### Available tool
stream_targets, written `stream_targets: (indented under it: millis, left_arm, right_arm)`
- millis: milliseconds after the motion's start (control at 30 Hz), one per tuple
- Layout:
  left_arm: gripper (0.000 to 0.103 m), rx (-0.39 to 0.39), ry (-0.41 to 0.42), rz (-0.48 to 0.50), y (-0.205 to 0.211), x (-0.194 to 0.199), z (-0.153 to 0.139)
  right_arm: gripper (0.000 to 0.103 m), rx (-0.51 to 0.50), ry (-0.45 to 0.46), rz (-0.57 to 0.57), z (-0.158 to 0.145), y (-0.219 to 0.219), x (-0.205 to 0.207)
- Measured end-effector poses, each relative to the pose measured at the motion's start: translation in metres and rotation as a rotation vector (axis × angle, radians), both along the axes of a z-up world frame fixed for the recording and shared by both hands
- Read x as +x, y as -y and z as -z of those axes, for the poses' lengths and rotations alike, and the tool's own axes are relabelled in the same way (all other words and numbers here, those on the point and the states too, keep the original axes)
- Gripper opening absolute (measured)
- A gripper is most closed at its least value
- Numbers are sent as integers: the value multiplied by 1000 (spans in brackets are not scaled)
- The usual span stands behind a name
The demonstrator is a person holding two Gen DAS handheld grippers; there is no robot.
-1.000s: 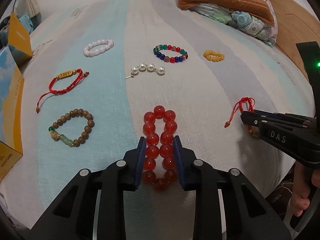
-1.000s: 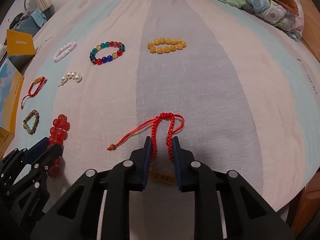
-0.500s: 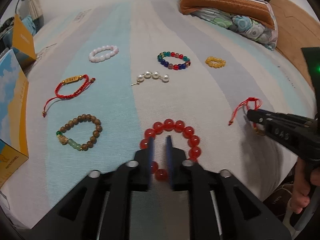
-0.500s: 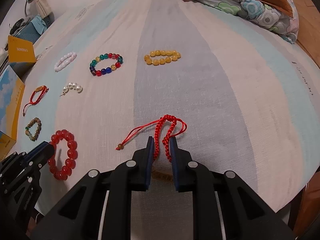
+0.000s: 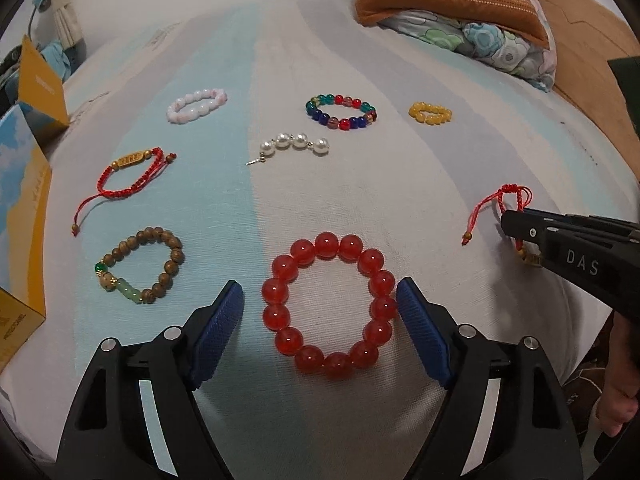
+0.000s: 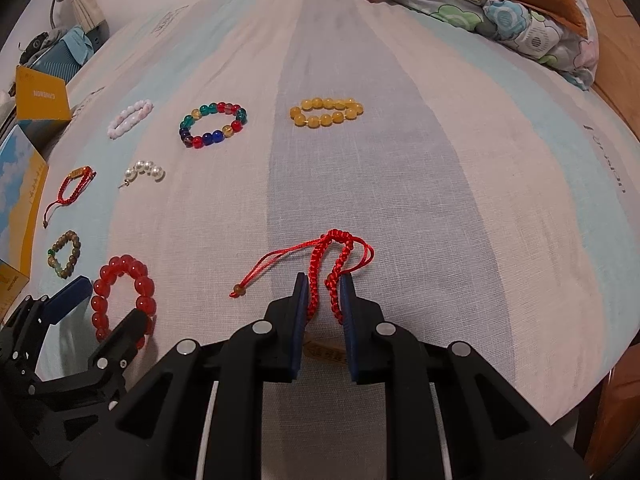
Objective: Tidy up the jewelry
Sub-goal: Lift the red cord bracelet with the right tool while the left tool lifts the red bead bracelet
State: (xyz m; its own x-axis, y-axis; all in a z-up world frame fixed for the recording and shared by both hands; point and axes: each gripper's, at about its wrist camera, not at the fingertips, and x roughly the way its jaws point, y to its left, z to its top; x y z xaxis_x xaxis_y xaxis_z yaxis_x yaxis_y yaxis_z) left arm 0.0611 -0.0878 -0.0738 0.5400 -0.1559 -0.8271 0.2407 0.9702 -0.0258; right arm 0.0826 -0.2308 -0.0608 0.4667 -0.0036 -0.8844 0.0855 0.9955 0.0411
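Observation:
A bracelet of big red beads [image 5: 276, 292] lies as a round ring on the striped bedsheet [image 5: 360, 208]. My left gripper [image 5: 320, 286] straddles it, its jaws opening wide, and the blue pads [image 5: 224, 320] do not press the beads. In the right wrist view the same bracelet [image 6: 142, 284] lies at the lower left between the left gripper's [image 6: 112, 300] fingers. My right gripper [image 6: 323, 280] is shut on the two braided strands of a red cord bracelet [image 6: 340, 240], whose gold charm [image 6: 324, 350] shows under the jaws. The left wrist view has that right gripper [image 5: 508, 220] at the right edge.
Laid out further back are a wooden bead bracelet [image 5: 168, 240], a red cord bracelet with a gold charm [image 5: 128, 160], a pearl piece [image 5: 298, 142], a white bracelet [image 5: 196, 104], a multicoloured one [image 5: 340, 110] and a yellow one [image 5: 430, 112]. Yellow boxes [image 5: 24, 200] stand left, pillows [image 5: 440, 0] behind.
My left jaws have opened and let go of the red bead bracelet, which sprang from a squeezed oval into a round ring. The right gripper closed slightly on the cord and stays put.

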Motion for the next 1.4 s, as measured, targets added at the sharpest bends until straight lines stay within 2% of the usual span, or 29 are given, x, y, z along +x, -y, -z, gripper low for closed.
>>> stream_targets:
  millis: [133,233,300,333,367,400,467,533,567,667,1400]
  left_arm:
    - [79,29,-1,7,5,0,6]
    - [79,13,-6,-6,3,2,10]
    - [74,12,-4,-10,3,2,9]
    - [62,7,-3,-7,3,2,9]
    - [53,8,-3,-7,3,2,9]
    - [48,7,-5,-7,3,2,8]
    - [26,1,-9,0,2,1,7]
    - [24,-13,-10,7,1,-1,3]
    - [13,-23,-9,14,0,-2,1]
    - [13,-67,-8,44,-1,-5,-9]
    - [13,-70,6,31,-7,-12,-24]
  right_arm:
    - [16,0,1,0,0,-1,0]
    - [16,-1,0,-1,0,-1,0]
    - [16,-2,1,-2,0,-1,0]
    - [16,-2,1,-2,0,-1,0]
    - [16,-3,2,-2,0,-2,0]
    - [16,-4,2,-2,0,-2,0]
    - [16,-8,2,-3,0,-3,0]
    - [16,-12,2,-5,1,-4,0]
    - [16,-13,2,-6,1,-4,0]
    - [16,-14,6,-6,0,-4,-1]
    - [16,5,34,4,-11,1,-6]
